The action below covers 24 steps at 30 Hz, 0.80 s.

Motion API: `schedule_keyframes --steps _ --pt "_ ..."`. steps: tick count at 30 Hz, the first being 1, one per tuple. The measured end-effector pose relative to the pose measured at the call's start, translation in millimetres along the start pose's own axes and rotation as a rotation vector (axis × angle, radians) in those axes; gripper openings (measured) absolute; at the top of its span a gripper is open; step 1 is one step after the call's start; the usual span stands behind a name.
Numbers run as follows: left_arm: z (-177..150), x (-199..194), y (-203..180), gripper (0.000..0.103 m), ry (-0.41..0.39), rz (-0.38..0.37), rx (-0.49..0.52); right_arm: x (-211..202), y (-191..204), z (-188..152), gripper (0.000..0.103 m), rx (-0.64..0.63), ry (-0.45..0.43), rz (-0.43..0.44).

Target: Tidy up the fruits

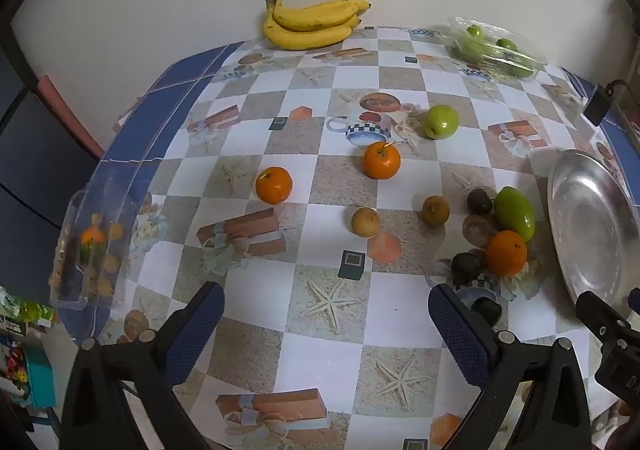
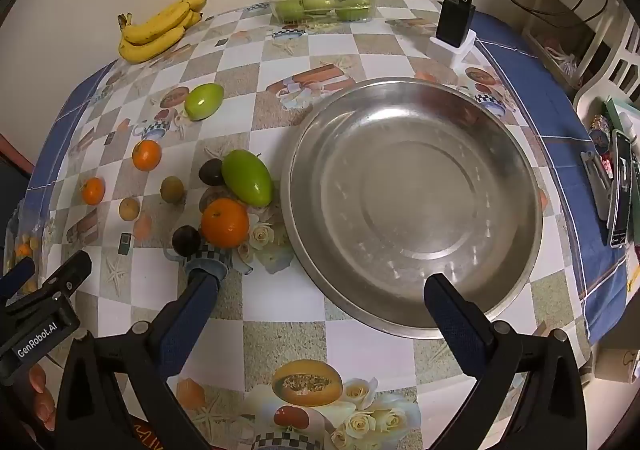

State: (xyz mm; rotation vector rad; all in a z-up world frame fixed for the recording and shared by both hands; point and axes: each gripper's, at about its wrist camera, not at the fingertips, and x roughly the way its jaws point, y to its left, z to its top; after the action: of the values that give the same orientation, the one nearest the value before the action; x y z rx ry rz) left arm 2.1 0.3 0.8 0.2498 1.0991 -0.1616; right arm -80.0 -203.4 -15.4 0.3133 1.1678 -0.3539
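Loose fruit lies on the checkered tablecloth: an orange (image 1: 506, 252) (image 2: 225, 223), a green mango (image 1: 514, 213) (image 2: 247, 178), dark round fruits (image 1: 466, 267) (image 2: 186, 241), two smaller oranges (image 1: 381, 160) (image 1: 274, 185), two brown fruits (image 1: 365, 222) (image 1: 435, 210), a green fruit (image 1: 441, 121) (image 2: 204, 101). A large steel bowl (image 2: 412, 206) (image 1: 592, 226) stands empty at the right. My left gripper (image 1: 326, 314) is open and empty above the table, left of the fruit cluster. My right gripper (image 2: 320, 296) is open and empty at the bowl's near rim.
A banana bunch (image 1: 312, 24) (image 2: 158, 30) and a clear tray of green fruits (image 2: 326, 2) (image 1: 494, 48) sit at the far edge. A clear box (image 1: 94, 246) lies at the left edge. A black charger (image 2: 454, 24) stands far right.
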Motion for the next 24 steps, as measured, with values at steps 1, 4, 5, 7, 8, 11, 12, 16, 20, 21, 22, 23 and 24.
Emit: schedule_keyframes --steps 1,4,5,7,8,11,12,16,20,21,22,23,24 --pt "0.0 -0.6 -5.6 0.103 -0.002 0.011 0.007 0.4 -0.1 0.0 0.103 0.001 0.000 -0.003" --pt "-2.2 -2.2 -8.8 0.103 -0.012 0.019 0.019 2.7 0.0 0.1 0.103 0.004 0.008 -0.001" --pt "-0.1 -0.4 -7.2 0.103 -0.005 0.013 0.018 1.0 -0.2 0.4 0.103 0.007 0.000 0.003" --pt "0.5 0.1 -6.9 0.103 -0.005 0.012 0.017 0.4 -1.3 -0.5 0.103 0.010 0.001 0.012" --pt "-1.9 -0.5 -5.7 0.103 -0.009 0.010 0.015 0.4 -1.1 -0.7 0.103 0.010 0.002 0.011" --pt "-2.4 -0.8 -5.1 0.103 -0.009 0.006 0.011 0.5 0.7 0.0 0.103 0.011 0.002 0.007" --pt "-2.7 -0.8 -5.3 0.103 -0.010 0.006 0.011 1.0 0.0 0.8 0.103 0.010 0.003 0.008" --pt "-3.7 -0.1 -5.0 0.103 -0.009 0.003 0.011 0.5 -0.3 0.9 0.103 0.009 0.002 0.010" --pt "-3.7 -0.2 -5.7 0.103 -0.009 0.003 0.012 -0.3 0.0 -0.2 0.103 0.008 -0.005 0.012" --pt "-3.8 -0.2 -5.9 0.103 -0.009 0.002 0.012 -0.3 -0.1 -0.4 0.103 0.009 -0.005 0.013" --pt "-4.0 -0.3 -6.3 0.103 -0.010 0.000 0.013 -0.3 0.0 0.2 0.103 0.008 -0.004 0.012" --pt "-4.6 -0.5 -6.5 0.103 -0.010 -0.003 0.013 -0.2 0.3 0.0 0.103 0.009 -0.004 0.013" --pt "-5.1 -0.9 -7.5 0.103 -0.011 -0.004 0.015 -0.5 -0.2 0.1 0.103 0.009 -0.004 0.014"
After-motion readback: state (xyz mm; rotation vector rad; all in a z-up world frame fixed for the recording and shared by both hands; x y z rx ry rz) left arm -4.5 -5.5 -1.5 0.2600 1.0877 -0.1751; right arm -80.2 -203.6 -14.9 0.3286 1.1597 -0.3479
